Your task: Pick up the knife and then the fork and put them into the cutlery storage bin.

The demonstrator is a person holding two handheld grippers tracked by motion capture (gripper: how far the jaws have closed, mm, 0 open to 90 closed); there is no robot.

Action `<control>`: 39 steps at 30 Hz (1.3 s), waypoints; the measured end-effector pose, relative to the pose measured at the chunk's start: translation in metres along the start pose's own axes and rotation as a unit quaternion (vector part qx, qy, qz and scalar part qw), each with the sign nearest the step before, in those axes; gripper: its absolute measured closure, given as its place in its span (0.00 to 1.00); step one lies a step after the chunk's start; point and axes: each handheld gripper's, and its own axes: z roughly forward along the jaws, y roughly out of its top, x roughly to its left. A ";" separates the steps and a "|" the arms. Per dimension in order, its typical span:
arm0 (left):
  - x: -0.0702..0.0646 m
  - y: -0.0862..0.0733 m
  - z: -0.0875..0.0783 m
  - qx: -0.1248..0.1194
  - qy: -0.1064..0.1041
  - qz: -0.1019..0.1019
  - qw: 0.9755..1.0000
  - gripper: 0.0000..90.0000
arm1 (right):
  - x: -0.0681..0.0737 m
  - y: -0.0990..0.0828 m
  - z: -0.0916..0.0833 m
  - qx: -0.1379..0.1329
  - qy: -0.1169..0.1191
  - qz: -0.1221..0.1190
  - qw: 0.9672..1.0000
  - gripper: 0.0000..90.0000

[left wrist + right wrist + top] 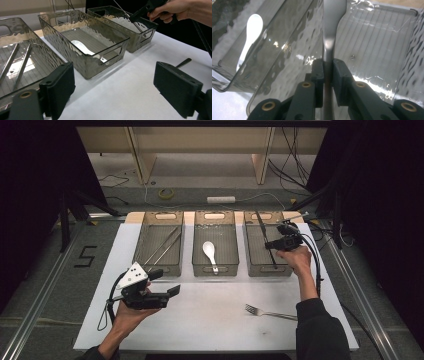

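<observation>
Two hand-held grippers are working over a white worktop (210, 320). Nearest the person, a fork (270, 312) is lying on the worktop at the right, tines pointing left. At the left, the left hand-held gripper (167, 292) is hovering just above the worktop in front of the bins, its jaws standing wide apart with nothing between them; the left gripper view is showing both black pads (58, 85) with bare worktop in the gap.

Three smoky clear bins are sitting side by side farther back. The left bin (159, 265) is holding two long metal sticks (162, 245) lying slantwise. The middle bin (215, 267) is holding a white spoon (210, 252) with its bowl toward the far end.

Farthest, the right hand-held gripper (280, 242) is reaching into the right bin (267, 270), its jaws clamped tight on the handle of a metal utensil (329, 32). In the right gripper view the utensil is running straight up from between the pads (317, 72), inside the right bin and above its ribbed floor, close to the wall shared with the middle bin. Whether its far end is touching the floor cannot be told. In the high view it is showing as a thin dark line slanting across the right bin.
</observation>
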 end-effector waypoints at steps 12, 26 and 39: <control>0.000 0.000 0.000 0.001 0.000 0.001 1.000 0.19 | -0.001 -0.005 0.008 0.028 -0.017 0.007 0.999 0.79; 0.000 0.000 0.000 0.001 0.000 0.000 1.000 0.19 | 0.016 -0.005 -0.027 0.015 0.002 -0.060 0.998 0.41; 0.000 0.000 0.000 -0.001 0.001 -0.003 1.000 0.19 | 0.061 -0.042 -0.072 0.007 0.017 -0.172 0.985 0.32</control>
